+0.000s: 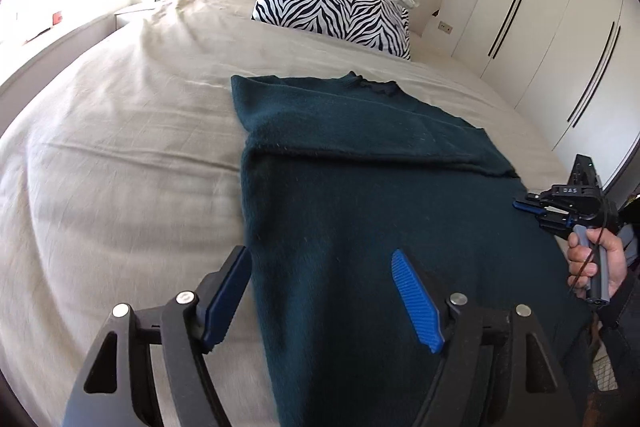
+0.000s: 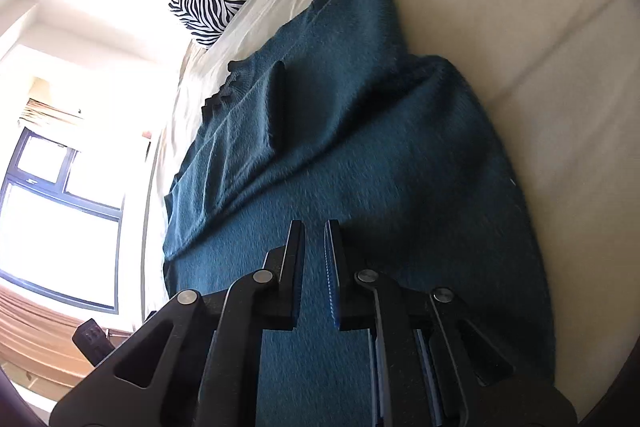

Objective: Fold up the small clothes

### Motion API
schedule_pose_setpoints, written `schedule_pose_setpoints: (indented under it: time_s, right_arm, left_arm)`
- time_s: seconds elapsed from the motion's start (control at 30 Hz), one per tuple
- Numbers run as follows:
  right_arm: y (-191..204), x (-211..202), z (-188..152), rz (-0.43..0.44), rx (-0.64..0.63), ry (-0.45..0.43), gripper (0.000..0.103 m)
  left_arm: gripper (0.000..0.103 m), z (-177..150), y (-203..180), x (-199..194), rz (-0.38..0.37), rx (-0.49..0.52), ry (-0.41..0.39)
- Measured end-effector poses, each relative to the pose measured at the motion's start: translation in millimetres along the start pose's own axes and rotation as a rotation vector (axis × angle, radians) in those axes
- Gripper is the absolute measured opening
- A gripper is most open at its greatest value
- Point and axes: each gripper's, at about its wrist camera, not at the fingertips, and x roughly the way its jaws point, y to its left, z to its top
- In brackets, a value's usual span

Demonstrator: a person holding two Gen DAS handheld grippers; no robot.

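My left gripper (image 1: 320, 301) nearest, blue pads spread wide over near hem of dark teal knit sweater (image 1: 360, 187), nothing pinched. Sweater lies flat on beige bedsheet (image 1: 120, 147), sleeves already folded across the body, likely ready for hem-to-collar fold. My right gripper (image 2: 314, 267) nearly closed, holding nothing, hovering above sweater.

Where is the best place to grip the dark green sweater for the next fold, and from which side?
Probably the sweater at its near bottom hem, approached from the bed's near edge: it lies flat with sides folded in and the collar at the far end.
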Motion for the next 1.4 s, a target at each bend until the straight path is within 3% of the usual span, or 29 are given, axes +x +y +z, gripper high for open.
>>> schedule_pose_setpoints:
  time_s: [0.1,0.3,0.43,0.6,0.7,0.73,0.77,0.9,0.97,1.07,1.13,1.2,1.4]
  right_arm:
    - [-2.7,-14.9,-22.9,0.022,0.014,-0.009,0.011]
    - [7.2,-35.2,-67.1,0.021,-0.023,-0.028,0.011]
    - [9.5,-57.7,-77.5,0.02,-0.032,-0.065,0.011]
    - [13.2,-68.3,-56.6,0.066,-0.028,-0.102,0.014]
    - [16.5,-53.2,-35.0,0.069,-0.004,-0.1,0.039]
    - [16.7,-46.5,-27.0,0.086,0.006,-0.105,0.053]
    - [15.4,-40.0,-18.1,0.091,0.019,-0.109,0.056]
    - [6.9,-14.1,12.4,0.115,0.082,-0.116,0.056]
    - [-2.2,1.1,28.6,0.062,0.132,-0.105,0.056]
    - [-14.9,-5.0,45.9,0.034,0.168,-0.188,0.054]
    - [-25.7,-28.0,42.8,0.039,0.211,-0.258,0.054]
    - [-31.3,-53.1,28.9,0.039,0.195,-0.273,0.054]
    - [-35.7,-105.4,-45.1,-0.089,0.022,-0.145,0.054]
  left_arm:
    - [0.079,-27.1,-6.8,-16.0,-0.058,-0.067,0.029]
    - [0.079,-66.5,-5.9,-39.5,-0.024,-0.158,0.036]
    - [0.08,-87.7,1.7,-48.3,-0.016,-0.194,0.066]
    - [0.081,-98.3,4.1,-50.5,-0.055,-0.237,0.088]
    - [0.081,-100.4,4.7,-50.4,-0.055,-0.252,0.093]
    - [0.081,-100.3,5.3,-50.3,-0.056,-0.258,0.094]
    - [0.081,-100.4,5.9,-50.8,-0.058,-0.266,0.094]
    - [0.081,-101.7,8.3,-52.3,-0.052,-0.282,0.094]
    - [0.082,-101.3,7.0,-49.9,-0.041,-0.281,0.104]
    - [0.086,-97.7,5.3,-46.9,-0.04,-0.273,0.112]
    - [0.086,-97.1,4.8,-47.6,-0.042,-0.268,0.114]
    - [0.086,-98.7,7.1,-48.1,-0.06,-0.271,0.119]
    - [0.086,-106.4,3.0,-47.3,-0.103,-0.248,0.215]
